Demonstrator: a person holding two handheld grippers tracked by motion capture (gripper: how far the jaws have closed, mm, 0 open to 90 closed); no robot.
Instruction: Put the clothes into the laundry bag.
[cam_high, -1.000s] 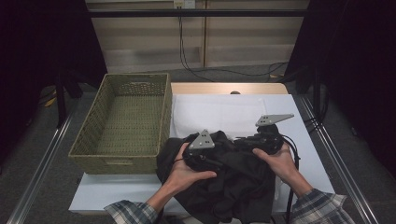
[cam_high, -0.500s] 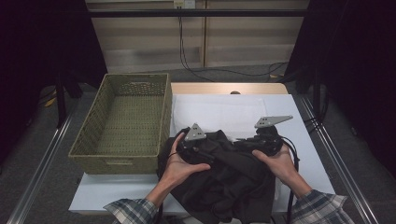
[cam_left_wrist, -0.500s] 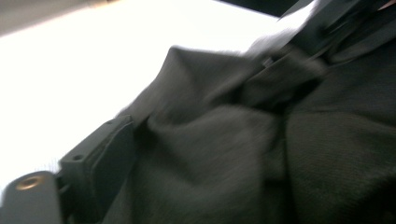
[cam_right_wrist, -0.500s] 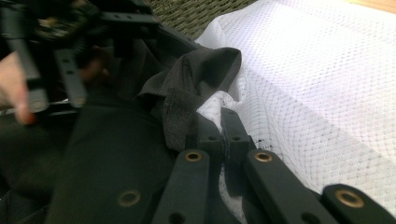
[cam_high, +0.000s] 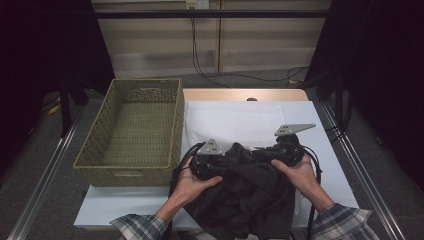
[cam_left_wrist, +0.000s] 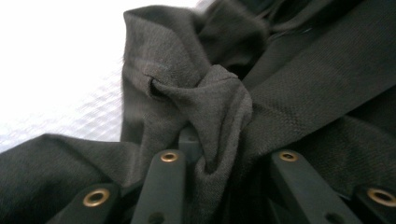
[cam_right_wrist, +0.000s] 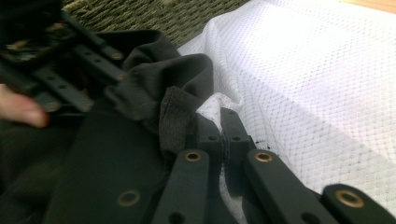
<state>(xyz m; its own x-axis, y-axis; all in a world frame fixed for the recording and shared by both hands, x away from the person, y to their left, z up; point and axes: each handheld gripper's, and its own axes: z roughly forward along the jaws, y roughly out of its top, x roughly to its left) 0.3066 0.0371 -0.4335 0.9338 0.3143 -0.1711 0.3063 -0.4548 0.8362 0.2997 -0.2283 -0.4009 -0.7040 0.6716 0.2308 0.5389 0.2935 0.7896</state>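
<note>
Gripping the dark garment (cam_high: 250, 195), your left gripper (cam_left_wrist: 219, 154) has just clenched a fold; your right gripper (cam_right_wrist: 223, 135) pinches its edge.

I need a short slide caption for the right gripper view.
Right gripper pinches dark garment edge beside white mesh cloth.

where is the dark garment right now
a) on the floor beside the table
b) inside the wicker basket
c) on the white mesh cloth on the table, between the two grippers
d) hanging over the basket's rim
c: in the high view the dark garment lies bunched on the white mesh cloth, with the left gripper and the right gripper at its far edge, while the wicker basket stands to its left.
</note>
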